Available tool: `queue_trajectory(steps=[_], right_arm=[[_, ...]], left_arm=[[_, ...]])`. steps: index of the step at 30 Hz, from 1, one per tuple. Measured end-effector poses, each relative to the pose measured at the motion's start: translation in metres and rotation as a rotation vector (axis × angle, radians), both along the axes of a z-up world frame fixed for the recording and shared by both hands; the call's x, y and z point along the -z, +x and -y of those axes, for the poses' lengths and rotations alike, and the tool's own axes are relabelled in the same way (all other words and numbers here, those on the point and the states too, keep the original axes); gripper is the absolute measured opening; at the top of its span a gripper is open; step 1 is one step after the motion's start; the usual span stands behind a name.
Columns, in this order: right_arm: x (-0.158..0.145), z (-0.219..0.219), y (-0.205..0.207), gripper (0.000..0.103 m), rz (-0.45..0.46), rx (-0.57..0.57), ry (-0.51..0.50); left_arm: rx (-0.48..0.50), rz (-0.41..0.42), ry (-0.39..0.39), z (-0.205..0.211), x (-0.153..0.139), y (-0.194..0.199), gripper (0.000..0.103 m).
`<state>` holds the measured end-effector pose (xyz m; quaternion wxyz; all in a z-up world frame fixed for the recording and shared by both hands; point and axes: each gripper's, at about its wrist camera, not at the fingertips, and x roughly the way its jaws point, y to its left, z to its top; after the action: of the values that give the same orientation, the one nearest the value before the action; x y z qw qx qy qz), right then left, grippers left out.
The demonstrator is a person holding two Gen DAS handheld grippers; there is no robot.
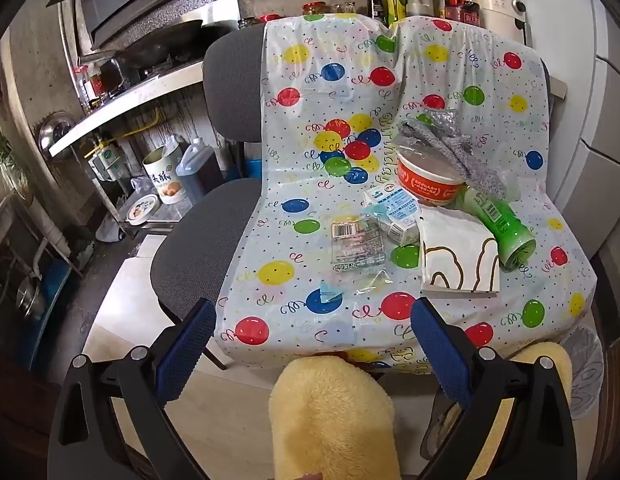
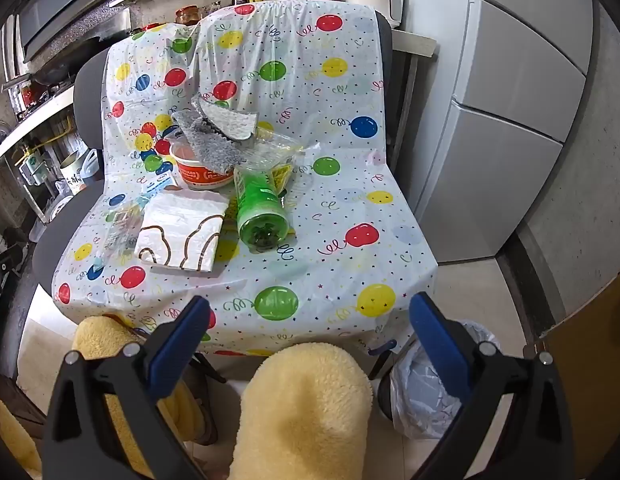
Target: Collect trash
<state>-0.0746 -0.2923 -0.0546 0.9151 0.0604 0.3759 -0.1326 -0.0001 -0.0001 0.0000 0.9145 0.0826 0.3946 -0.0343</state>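
Trash lies on a chair draped with a balloon-print plastic sheet [image 1: 310,184] [image 2: 349,200]. A green bottle [image 1: 503,226] [image 2: 260,212] lies on its side. Beside it are a white paper bag with brown lines [image 1: 459,254] [image 2: 184,232], an orange cup [image 1: 429,184] [image 2: 202,170], a small milk carton [image 1: 393,208], a clear wrapper [image 1: 355,242] [image 2: 122,228] and a grey cloth [image 1: 449,148] [image 2: 218,136]. My left gripper [image 1: 310,344] is open and empty in front of the seat edge. My right gripper [image 2: 310,336] is open and empty, also short of the seat.
A bin lined with a pale bag [image 2: 425,392] [image 1: 585,372] stands on the floor at the chair's right front. Yellow fluffy slippers [image 1: 333,412] [image 2: 306,408] are below the grippers. A fridge [image 2: 509,100] is on the right, a kitchen counter [image 1: 130,108] on the left.
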Motion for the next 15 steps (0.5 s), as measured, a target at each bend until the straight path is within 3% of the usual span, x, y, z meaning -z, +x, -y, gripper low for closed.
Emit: queue_trajectory(steps=[15], right_arm=[[0.0008,0.0001,-0.0003,0.097,-0.003,0.001,-0.002]], left_arm=[[-0.002,-0.006,-0.002,0.0005,0.0001,-0.0002,0.096]])
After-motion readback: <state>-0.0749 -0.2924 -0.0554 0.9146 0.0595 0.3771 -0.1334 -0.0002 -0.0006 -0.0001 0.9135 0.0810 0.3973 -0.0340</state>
